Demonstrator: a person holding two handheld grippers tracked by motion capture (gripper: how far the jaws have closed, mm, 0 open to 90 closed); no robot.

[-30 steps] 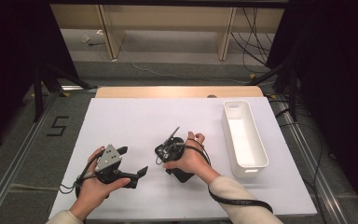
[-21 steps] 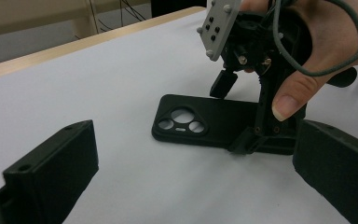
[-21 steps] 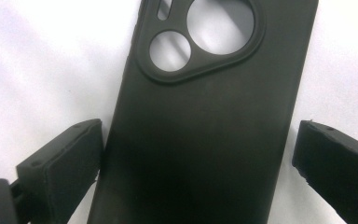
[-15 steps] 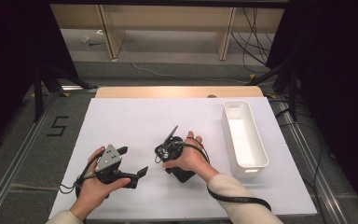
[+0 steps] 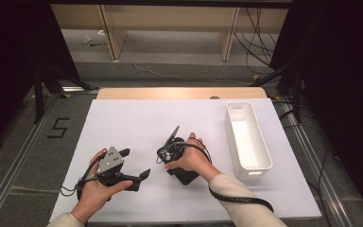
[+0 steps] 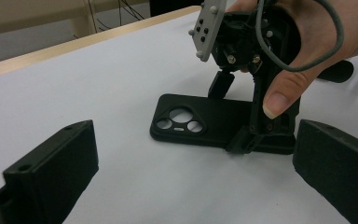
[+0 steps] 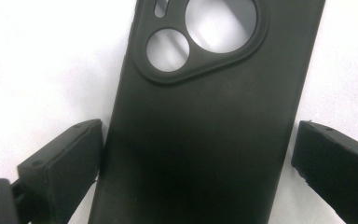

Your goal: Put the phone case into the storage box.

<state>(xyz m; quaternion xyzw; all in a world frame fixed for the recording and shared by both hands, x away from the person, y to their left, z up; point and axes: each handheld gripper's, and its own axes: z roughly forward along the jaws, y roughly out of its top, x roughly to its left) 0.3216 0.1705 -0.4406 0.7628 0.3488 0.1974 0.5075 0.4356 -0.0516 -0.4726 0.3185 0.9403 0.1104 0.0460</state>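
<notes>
Little has moved since the earlier frames: both hands stay where they were near the front edge of the white worktop (image 5: 137, 118), and the black phone case (image 6: 205, 123) lies in the same spot under the right hand. The right gripper (image 5: 170, 150) points down over the case, its two black jaws standing wide on either side of it; in the right gripper view the case (image 7: 205, 126) lies flat between them, one jaw close against its long edge and the other clear of the far edge, so the pads do not clamp it. The case rests back side up, its camera cut-outs showing the white surface through them, roughly midway along the front half of the worktop. The left gripper (image 5: 134, 163) hovers just beside it toward the front left corner, held level and aimed at the case, with its jaws spread wide and nothing between them. A grey three-cornered plate tops each gripper, and a cable loops around the right hand (image 6: 303, 51). A long white bin (image 5: 260, 165) stands along the right edge of the worktop, well apart from both hands.
</notes>
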